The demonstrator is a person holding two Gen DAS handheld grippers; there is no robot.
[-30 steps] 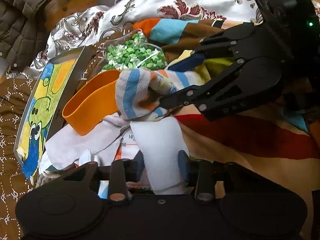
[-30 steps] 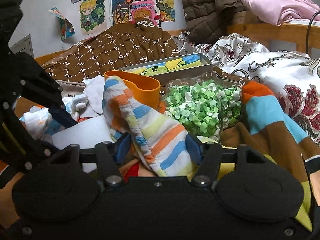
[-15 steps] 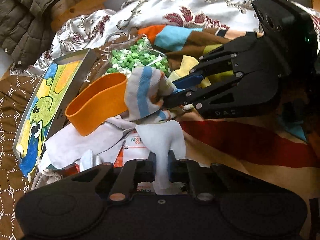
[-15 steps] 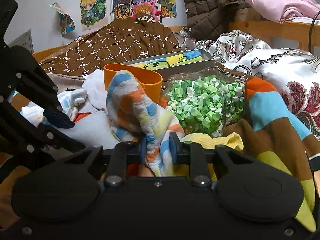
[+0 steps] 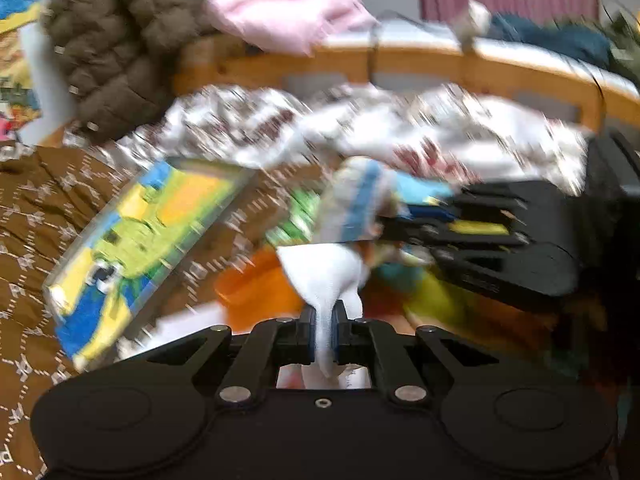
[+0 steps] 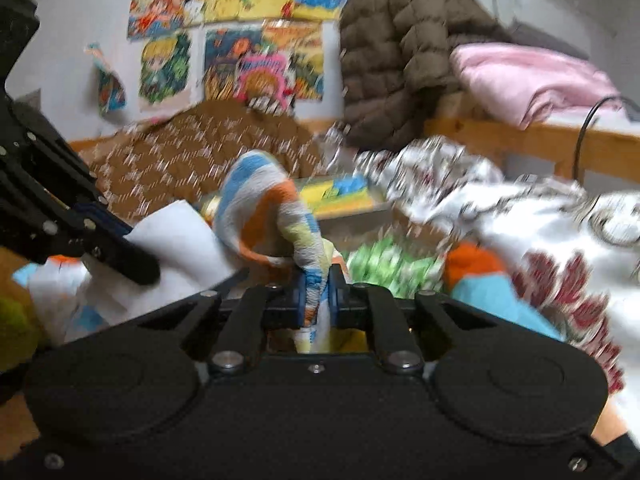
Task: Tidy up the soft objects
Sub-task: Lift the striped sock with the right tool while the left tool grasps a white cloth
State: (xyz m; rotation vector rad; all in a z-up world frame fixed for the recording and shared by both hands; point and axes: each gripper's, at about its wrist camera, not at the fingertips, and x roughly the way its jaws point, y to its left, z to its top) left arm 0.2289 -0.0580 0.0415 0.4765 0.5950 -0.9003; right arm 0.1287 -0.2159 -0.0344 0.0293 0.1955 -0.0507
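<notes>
Left gripper point(image 5: 323, 334) clamped on white cloth point(image 5: 324, 276) at 6 o'clock, right gripper point(image 6: 317, 300) clamped on striped sock point(image 6: 260, 200) at 6 o'clock, sock touching cloth, orange cup point(image 5: 260, 284) beneath, frames motion-blurred

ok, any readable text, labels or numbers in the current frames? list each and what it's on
None readable; both views are motion-blurred.
Wall posters: drawings only, any lettering smeared.
Cartoon box lid: picture, no legible words.
Brown quilt: repeating white marks, too blurred to read.
Right gripper body: no marking legible.
</notes>
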